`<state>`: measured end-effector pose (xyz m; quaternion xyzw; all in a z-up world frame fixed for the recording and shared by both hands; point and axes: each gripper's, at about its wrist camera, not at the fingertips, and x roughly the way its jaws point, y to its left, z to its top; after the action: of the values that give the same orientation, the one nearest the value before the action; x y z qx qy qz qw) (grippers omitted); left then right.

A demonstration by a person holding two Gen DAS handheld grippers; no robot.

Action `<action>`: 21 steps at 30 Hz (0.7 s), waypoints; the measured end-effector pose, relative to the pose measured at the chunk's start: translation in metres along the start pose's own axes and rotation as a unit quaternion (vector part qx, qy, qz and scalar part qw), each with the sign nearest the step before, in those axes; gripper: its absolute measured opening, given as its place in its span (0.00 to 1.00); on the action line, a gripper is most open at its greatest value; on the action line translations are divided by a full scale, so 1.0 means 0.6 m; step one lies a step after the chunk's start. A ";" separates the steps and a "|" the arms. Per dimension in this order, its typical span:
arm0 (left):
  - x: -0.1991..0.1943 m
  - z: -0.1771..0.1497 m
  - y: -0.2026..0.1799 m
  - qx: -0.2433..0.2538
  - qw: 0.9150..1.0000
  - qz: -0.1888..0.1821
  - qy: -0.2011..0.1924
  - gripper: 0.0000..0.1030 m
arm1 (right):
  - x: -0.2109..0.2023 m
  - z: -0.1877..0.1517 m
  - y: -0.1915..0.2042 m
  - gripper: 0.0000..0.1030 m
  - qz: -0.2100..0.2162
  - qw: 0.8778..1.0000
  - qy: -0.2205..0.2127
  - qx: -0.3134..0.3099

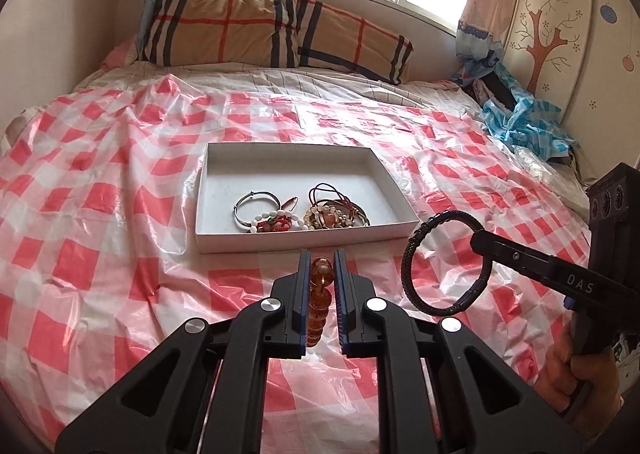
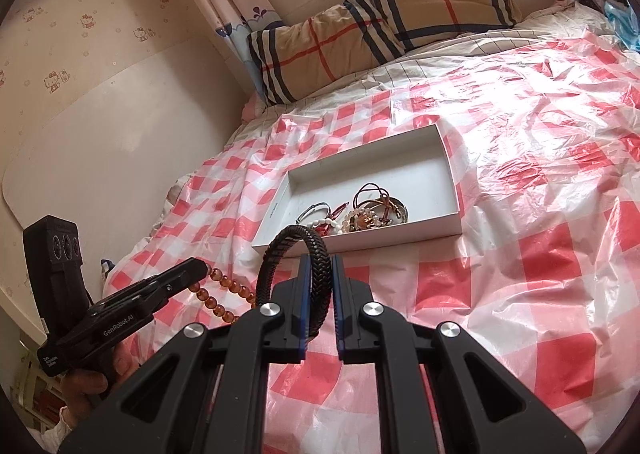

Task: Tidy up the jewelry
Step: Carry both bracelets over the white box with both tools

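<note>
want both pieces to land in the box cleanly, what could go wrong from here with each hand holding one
1. The amber bead bracelet hangs loose below the left gripper; its dangling end could catch the white box wall.
2. The black braided bracelet is pinched at one spot by the right gripper, so it could swing or slip.
3. The box's near half is already crowded with jewelry; dropping there could tangle cords.
</note>
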<state>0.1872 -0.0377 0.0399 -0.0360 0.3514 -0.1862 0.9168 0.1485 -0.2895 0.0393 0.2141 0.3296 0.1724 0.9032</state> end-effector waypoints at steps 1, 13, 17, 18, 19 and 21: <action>0.002 0.001 0.000 0.002 1.000 0.003 0.000 0.10 | -0.001 0.002 0.000 0.11 0.000 1.000 -0.004 0.001; 0.030 0.011 -0.004 0.013 1.000 0.015 -0.006 0.10 | 0.011 0.021 -0.003 0.11 0.004 1.000 -0.019 0.006; 0.040 0.015 -0.002 0.015 1.000 0.018 -0.009 0.10 | 0.022 0.025 -0.004 0.11 0.007 1.000 -0.020 0.008; 0.042 0.016 -0.002 0.016 1.000 0.018 -0.009 0.10 | 0.024 0.026 -0.005 0.11 0.008 1.000 -0.020 0.009; 0.044 0.017 -0.001 0.016 1.000 0.019 -0.009 0.10 | 0.027 0.027 -0.006 0.11 0.008 1.000 -0.020 0.009; 0.047 0.018 -0.001 0.016 1.000 0.020 -0.010 0.10 | 0.033 0.028 -0.008 0.11 0.010 1.000 -0.019 0.010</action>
<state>0.2136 -0.0492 0.0305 -0.0158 0.3399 -0.1736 0.9242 0.1748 -0.2892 0.0384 0.2293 0.3122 0.1737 0.9054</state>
